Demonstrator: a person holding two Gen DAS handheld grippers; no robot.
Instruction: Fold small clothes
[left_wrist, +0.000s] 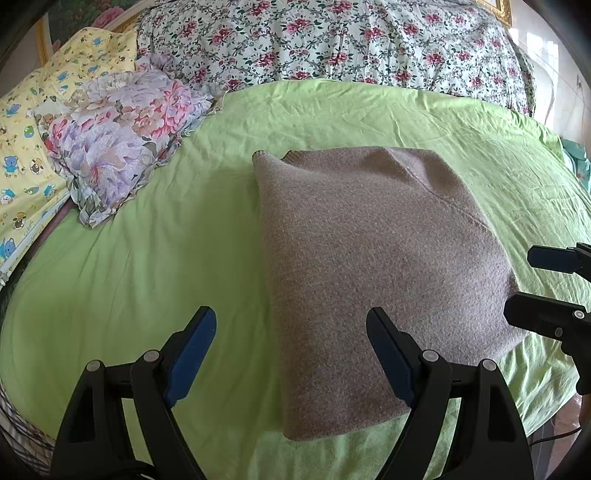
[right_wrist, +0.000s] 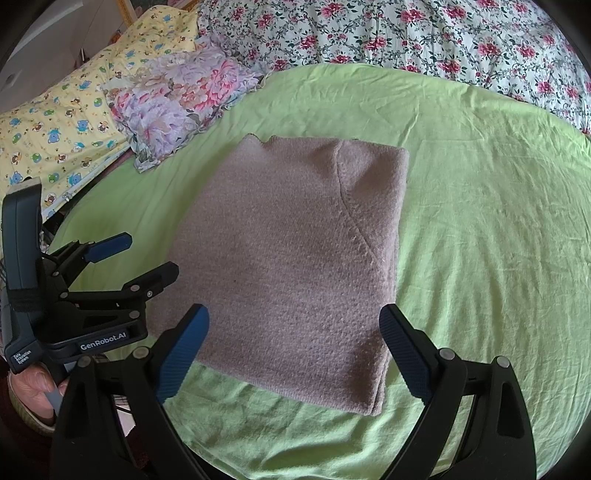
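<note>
On the bed (left_wrist: 147, 258), a lime-green sheet (right_wrist: 480, 221) is spread, with a floral quilt (left_wrist: 332, 37) and 2 pillows behind. At its middle a folded grey-brown knit sweater (right_wrist: 295, 258) is laid flat. Both the left tongs (left_wrist: 291, 328) and right tongs (right_wrist: 293, 325) are held apart, empty.

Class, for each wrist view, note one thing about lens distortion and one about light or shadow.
Left wrist view: the green sheet bulges into a curve, corners go black; daylight glares top right. Right wrist view: same bulge; the folded sweater is sharp, with soft shadow along its near edge.
</note>
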